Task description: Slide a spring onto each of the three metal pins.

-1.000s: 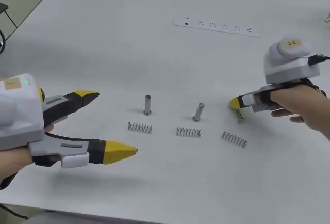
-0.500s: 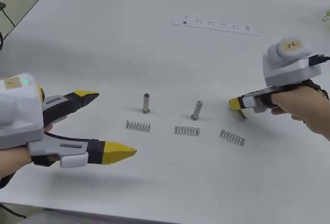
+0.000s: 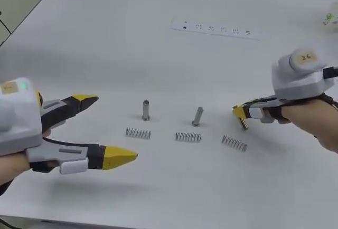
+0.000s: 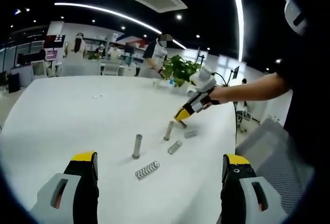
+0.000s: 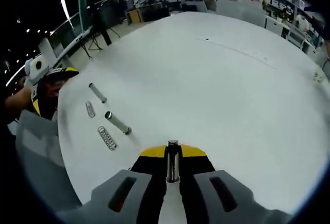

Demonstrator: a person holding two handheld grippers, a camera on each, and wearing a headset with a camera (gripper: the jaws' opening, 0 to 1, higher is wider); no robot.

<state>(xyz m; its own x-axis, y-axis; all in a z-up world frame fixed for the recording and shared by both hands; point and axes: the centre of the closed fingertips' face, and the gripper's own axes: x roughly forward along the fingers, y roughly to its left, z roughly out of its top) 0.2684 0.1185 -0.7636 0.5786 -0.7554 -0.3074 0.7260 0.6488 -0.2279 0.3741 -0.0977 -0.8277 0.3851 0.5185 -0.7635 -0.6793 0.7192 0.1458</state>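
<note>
Head view: the left gripper [image 3: 107, 127] is held level and low at the left, with its jaws far apart. The right gripper [image 3: 239, 112] points left and clamps one pin [image 3: 243, 124] just above the table [image 3: 158, 44]. Two pins [image 3: 146, 110] stand upright, and three springs [image 3: 138, 133] lie near them.

Left gripper view: the jaws are wide, and the springs are ahead.

Right gripper view: the jaws are narrow on the pin.

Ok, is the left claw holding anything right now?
No, the left claw is spread wide open, with nothing gripped between its two yellow tips.
</note>
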